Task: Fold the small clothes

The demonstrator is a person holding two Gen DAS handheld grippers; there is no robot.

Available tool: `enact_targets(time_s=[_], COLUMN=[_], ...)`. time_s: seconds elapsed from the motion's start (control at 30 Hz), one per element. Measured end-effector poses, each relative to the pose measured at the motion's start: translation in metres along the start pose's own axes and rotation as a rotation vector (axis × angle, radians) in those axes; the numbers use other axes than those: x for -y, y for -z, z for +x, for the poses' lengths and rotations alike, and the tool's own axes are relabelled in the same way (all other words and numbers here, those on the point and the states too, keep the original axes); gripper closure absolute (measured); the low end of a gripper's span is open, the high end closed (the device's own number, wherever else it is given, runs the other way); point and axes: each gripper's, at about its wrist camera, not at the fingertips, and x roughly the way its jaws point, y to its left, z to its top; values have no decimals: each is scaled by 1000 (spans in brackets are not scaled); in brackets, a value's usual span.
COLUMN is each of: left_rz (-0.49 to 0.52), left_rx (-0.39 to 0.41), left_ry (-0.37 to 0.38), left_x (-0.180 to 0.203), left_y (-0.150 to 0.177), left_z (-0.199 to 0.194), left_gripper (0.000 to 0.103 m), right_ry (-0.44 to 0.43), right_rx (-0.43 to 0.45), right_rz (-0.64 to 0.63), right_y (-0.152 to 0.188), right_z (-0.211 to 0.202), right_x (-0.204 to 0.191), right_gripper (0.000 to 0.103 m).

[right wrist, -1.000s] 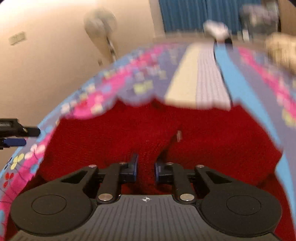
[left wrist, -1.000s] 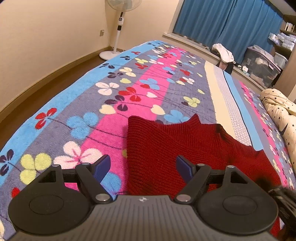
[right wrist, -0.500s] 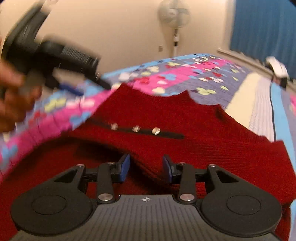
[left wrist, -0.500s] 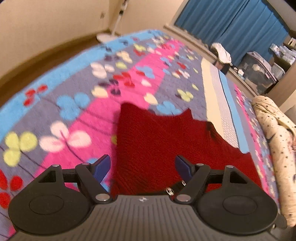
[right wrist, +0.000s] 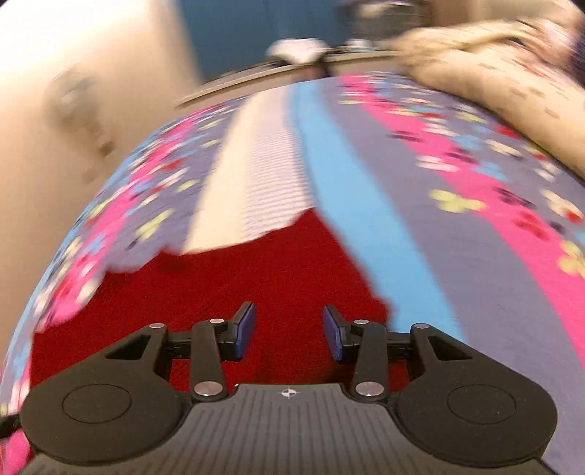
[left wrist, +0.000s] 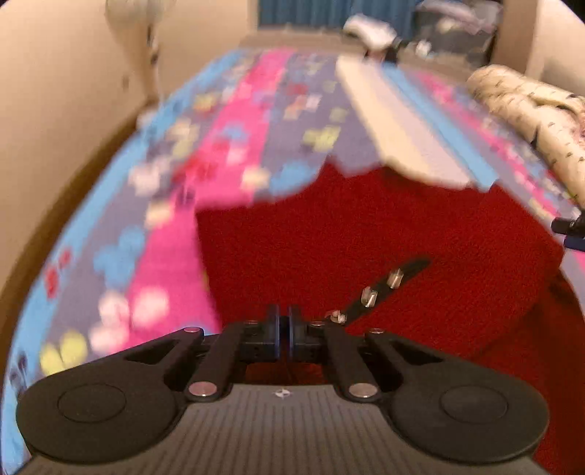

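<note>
**Red knit on a flowered bed**

Left wrist view: a bedspread [left wrist: 234, 153] striped pink, blue and grey with flowers fills the frame; beige wall at left, blue curtain [left wrist: 292, 14] at top, one cream bundle [left wrist: 530, 109] at upper right. One red knit [left wrist: 365, 237] lies at lower centre, bearing a dark strip with three shiny studs [left wrist: 369, 296]. The left gripper [left wrist: 284, 329] is pressed together over its near edge; whether it pinches cloth, I cannot tell.

Right wrist view: same bedspread [right wrist: 438, 237], blurred. The right gripper [right wrist: 289, 334] is spread above the knit [right wrist: 237, 285], nothing between its pads.
</note>
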Motion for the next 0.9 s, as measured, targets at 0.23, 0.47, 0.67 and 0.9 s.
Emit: enact_targets(time_s=[0.23,0.47,0.67,0.9], left_rz=[-111,-167,-103,-86], left_rx=[192,105,74,60], left_ry=[-58,-58,44,58], left_x=[-26,-28,-8,-1], left_y=[-14,-7,-3,2], left_z=[-15,-4,1,6], left_gripper=[97,93,78,69], right_ry=[93,-39,-92,-142], right_rx=[72,-36,-109,-75], right_rz=[302,419,419,434], right_y=[-4,16,16,16], right_z=[-6,-6,26,35], right_x=[47,47,48,49], right_gripper=[60,60,53,89])
